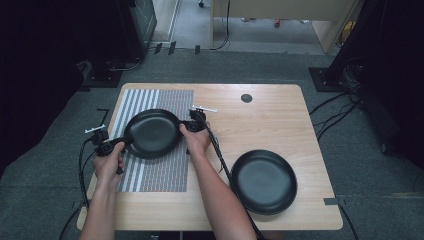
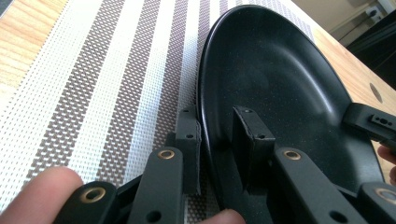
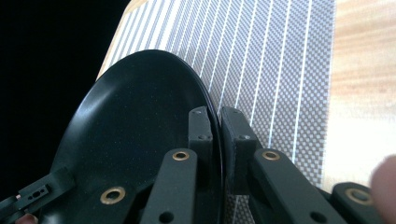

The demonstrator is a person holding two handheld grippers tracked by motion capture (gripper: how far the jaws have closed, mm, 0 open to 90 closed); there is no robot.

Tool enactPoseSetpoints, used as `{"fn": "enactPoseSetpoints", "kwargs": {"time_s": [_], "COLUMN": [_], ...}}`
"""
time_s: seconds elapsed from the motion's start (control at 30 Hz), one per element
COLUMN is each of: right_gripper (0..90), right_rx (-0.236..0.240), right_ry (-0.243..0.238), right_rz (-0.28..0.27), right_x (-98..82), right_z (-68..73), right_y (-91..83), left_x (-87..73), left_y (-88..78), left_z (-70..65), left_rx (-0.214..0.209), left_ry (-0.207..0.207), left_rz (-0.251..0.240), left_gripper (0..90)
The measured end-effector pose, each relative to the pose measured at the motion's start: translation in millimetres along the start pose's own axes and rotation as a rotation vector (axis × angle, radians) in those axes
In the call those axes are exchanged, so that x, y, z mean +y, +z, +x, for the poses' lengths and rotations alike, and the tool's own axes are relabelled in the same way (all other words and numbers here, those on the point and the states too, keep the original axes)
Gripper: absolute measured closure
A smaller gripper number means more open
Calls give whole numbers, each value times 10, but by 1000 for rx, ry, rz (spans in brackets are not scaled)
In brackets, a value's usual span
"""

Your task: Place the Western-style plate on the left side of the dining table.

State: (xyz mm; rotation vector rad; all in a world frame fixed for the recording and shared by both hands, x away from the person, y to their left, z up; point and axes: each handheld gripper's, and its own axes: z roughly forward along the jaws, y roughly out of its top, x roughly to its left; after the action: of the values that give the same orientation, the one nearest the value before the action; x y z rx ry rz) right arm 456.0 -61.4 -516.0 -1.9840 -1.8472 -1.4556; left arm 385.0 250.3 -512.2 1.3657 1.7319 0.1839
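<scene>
A black plate (image 1: 152, 132) hangs just over a striped placemat (image 1: 160, 170) on the left half of the wooden table (image 1: 265, 120), held from both sides. My left gripper (image 1: 119, 143) is shut on its near-left rim; in the left gripper view the jaws straddle the plate (image 2: 280, 79) edge, one pad outside and one inside (image 2: 219, 135). My right gripper (image 1: 187, 125) is shut on the opposite rim, its pads pinching the plate (image 3: 140, 121) edge tightly (image 3: 218, 130). Each gripper shows small at the other's far rim (image 2: 373, 122) (image 3: 39, 189).
A second black plate (image 1: 263, 181) lies on the bare wood at the front right of the table. A round dark cable hole (image 1: 246, 98) sits near the far edge. Cables trail from both grippers toward the front edge. Dark equipment and floor cables surround the table.
</scene>
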Motion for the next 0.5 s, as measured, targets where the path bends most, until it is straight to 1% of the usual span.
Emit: {"fn": "enactPoseSetpoints", "kwargs": {"time_s": [0.1,0.13,0.17,0.2,0.23,0.27,0.3,0.33,0.4,0.43,0.47,0.5], "right_gripper": [836,836,832,832,823,823,732,732,645,615,593,579], "right_rx": [-13,-19,-24,-24,-29,-29,-32,-32,-63,-92,-127,-158], "right_ry": [-32,-41,-61,-61,-88,-88,-104,-104,-127,-144,-158,-186], "right_rz": [-2,1,-4,-4,3,3,-8,-8,-35,-41,-50,-64], "right_x": [8,5,5,5,6,6,10,10,18,26,34,42], "right_z": [10,13,18,18,32,32,41,41,54,57,64,71], "right_y": [28,37,43,43,39,39,15,15,-40,-79,-125,-179], "left_x": [-13,-22,-25,-27,-34,-40,-44,-50,-53,-56,-59,-68], "left_y": [28,33,32,31,33,31,26,16,-36,-65,-92,-114], "left_z": [2,3,-3,-11,-25,-38,-54,-72,-119,-142,-162,-176], "left_rx": [12,13,18,20,18,14,17,28,71,84,97,109], "left_ry": [6,16,26,33,47,58,68,85,128,147,167,178], "left_rz": [-2,-8,-7,-7,-11,-12,-10,-14,-31,-38,-43,-49], "left_gripper": [724,713,703,703,639,639,557,557,482,484,466,440]}}
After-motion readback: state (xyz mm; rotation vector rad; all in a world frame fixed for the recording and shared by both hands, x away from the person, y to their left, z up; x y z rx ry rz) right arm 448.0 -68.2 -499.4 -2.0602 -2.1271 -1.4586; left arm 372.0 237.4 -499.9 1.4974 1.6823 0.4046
